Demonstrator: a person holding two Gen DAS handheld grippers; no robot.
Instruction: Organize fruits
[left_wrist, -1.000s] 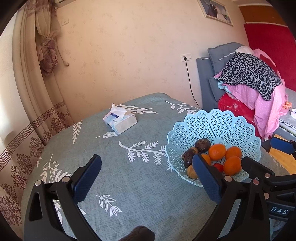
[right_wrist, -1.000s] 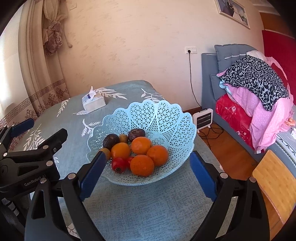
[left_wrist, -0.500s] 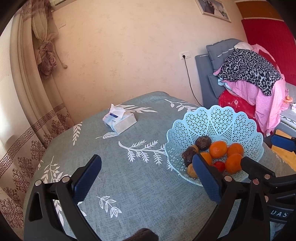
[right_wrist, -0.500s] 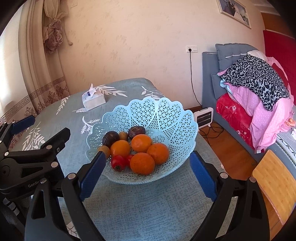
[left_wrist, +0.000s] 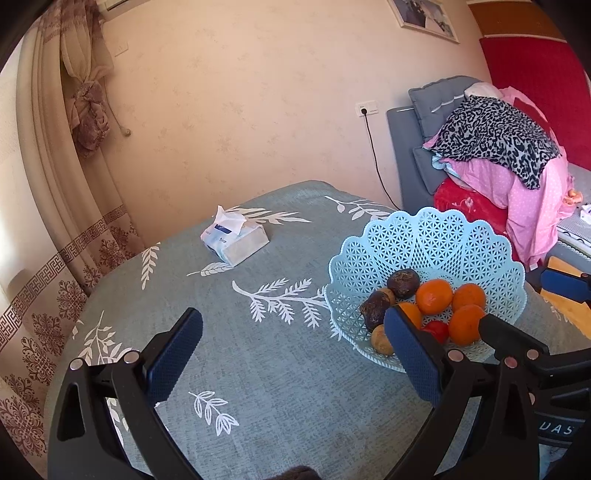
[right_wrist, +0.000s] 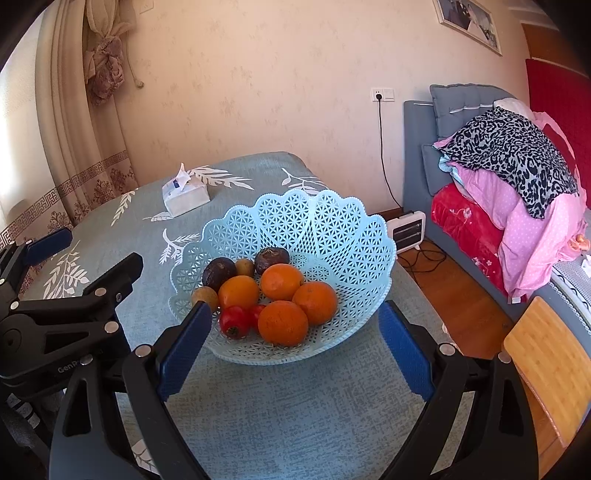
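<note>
over the last second both views creep back and slightly up from the table (left_wrist: 280, 398), a small retreat suggesting the sorting is finished or nearly so. teal woven tablecloth with white leaf print; scalloped pale-blue plastic lattice basket (right_wrist: 325, 229) holding all visible fruit: matte oranges (right_wrist: 282, 323), wrinkled dark passion fruits (right_wrist: 218, 272), glossy red tomatoes (right_wrist: 234, 321). left gripper (left_wrist: 293, 345) and right gripper (right_wrist: 295, 334) gape wide, empty.

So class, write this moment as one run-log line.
left gripper: open, empty | right gripper: open, empty, facing basket | oranges, other fruit: in basket | tissue box: on table
</note>
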